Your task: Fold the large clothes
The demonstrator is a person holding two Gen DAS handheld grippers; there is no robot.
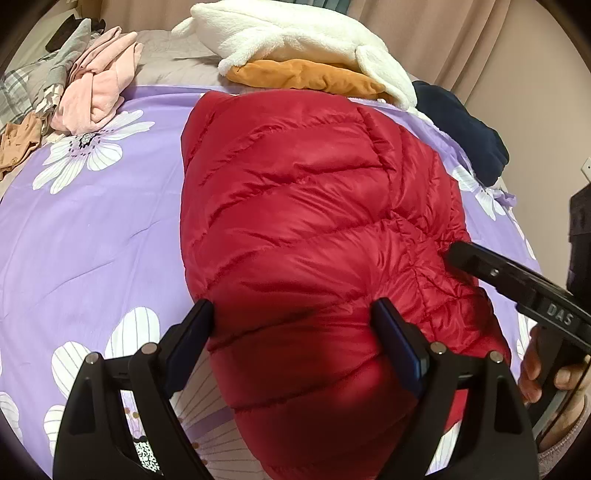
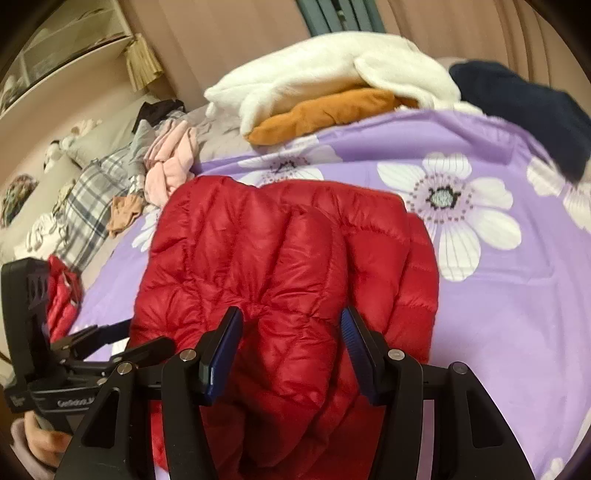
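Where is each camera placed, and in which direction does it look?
Left wrist: sits on the left claw, looking forward over the red down jacket on the purple flowered quilt; both its fingers show, and the right claw with the person's right hand at the right edge.
Right wrist: sits on the right claw, looking over the jacket's gathered end; the left claw and left hand show at the left.
Shared: the jacket, quilt, white fleece, orange garment, pink clothes.

A purple floral bedspread (image 1: 110, 221) covers the bed. At its far edge a white fleece (image 1: 295, 33) lies on an orange garment (image 1: 306, 75), a navy garment (image 1: 465, 125) beside them.
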